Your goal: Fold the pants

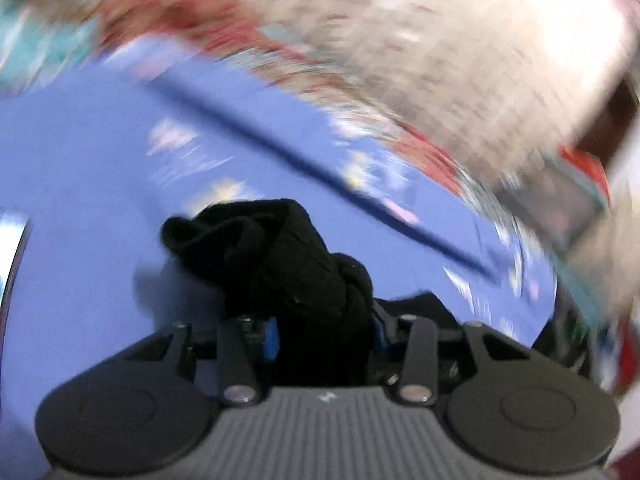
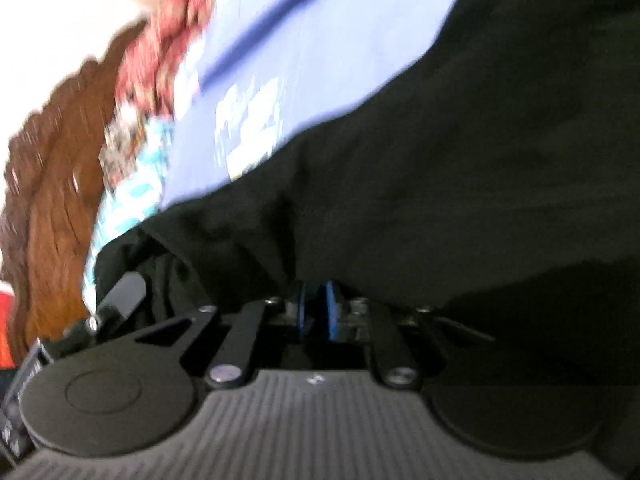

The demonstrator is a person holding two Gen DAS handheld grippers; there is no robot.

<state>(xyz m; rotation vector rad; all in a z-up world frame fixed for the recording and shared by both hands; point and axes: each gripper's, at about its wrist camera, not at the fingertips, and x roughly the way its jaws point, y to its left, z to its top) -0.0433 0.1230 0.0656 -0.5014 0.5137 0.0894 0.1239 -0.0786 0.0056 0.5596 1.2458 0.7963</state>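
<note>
**Black pants pinched at both ends over blue sheet**

Black pants (image 1: 320, 276), bunched into a thick twisted wad, clamped between the blue-padded fingers (image 1: 273, 338) of the left gripper (image 1: 324, 336); wad rose forward from the finger gap, ended in a rounded knob ahead and left of the tips. Jaws held apart only by the cloth's bulk, pads pressed on either side of it.

In the right wrist view, the same pants (image 2: 460, 160) spread as a wide dark sheet ahead of and right of the fingers, draped down over the tips. Right gripper (image 2: 316, 312) nearly closed: blue pads (image 2: 331, 312) close together, a thin edge of the fabric caught at them, though shadow hid the exact contact.

Beyond the cloth, blue sheet (image 1: 88, 184) under and around everything, crossed by a darker blue stripe (image 1: 280, 152) running diagonally ahead of the left fingers; pale printed patches on it, too smeared to read. Farther out, past the sheet, blurred red-and-white patterned fabric (image 1: 400, 40) ahead and right of the left fingers. Left of the right fingers, a brown textured mass (image 2: 56, 184), then teal-and-white print (image 2: 132, 184) beside the sheet's edge.

No container made out in either view. No legible writing or brand; only a small pale mark (image 1: 327, 397) on the left gripper's ribbed grey body, unreadable.
</note>
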